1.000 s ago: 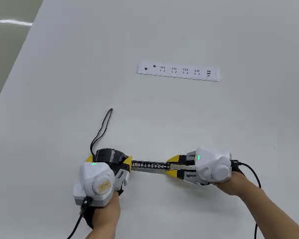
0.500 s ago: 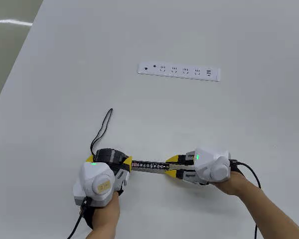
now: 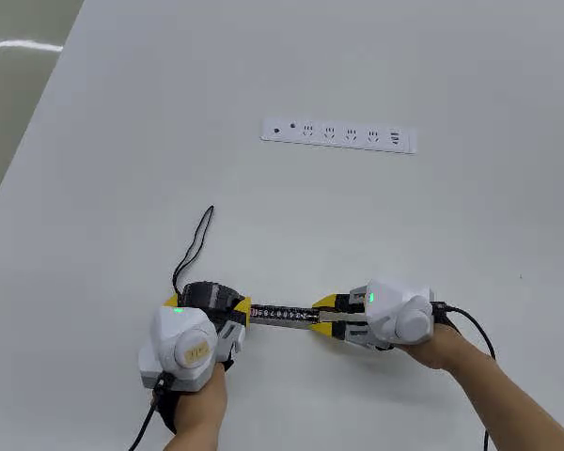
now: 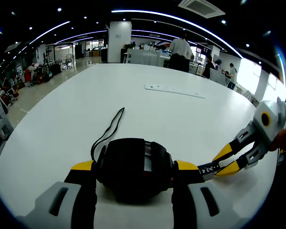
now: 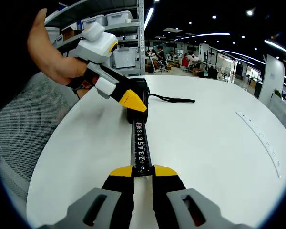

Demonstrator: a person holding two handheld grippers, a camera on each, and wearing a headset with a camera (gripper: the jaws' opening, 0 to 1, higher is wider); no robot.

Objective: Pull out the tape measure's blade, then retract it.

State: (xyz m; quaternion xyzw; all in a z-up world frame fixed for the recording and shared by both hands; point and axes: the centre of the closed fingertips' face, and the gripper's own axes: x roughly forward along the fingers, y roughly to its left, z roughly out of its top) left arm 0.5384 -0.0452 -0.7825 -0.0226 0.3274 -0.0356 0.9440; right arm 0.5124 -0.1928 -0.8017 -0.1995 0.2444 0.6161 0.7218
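Tape measure (image 3: 203,293): on table (image 3: 357,216), 7 o'clock in head view, clamped between the left gripper (image 4: 133,167) jaws to anchor it. Right gripper (image 5: 142,171), at its 3 o'clock, pinches the blade (image 5: 139,138) end for pulling, with a short length out. Right gripper view gives the blade numerals; left gripper view shows the strap (image 4: 109,130).

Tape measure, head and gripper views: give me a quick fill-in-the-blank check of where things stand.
The left gripper is ____ on the black round tape measure case. The dark numbered blade spans from the case to the closed jaws of the right gripper, so it is ____, not retracted. The long white power strip beyond them has ____ plugged into it.
Missing words: shut; extended; nothing.
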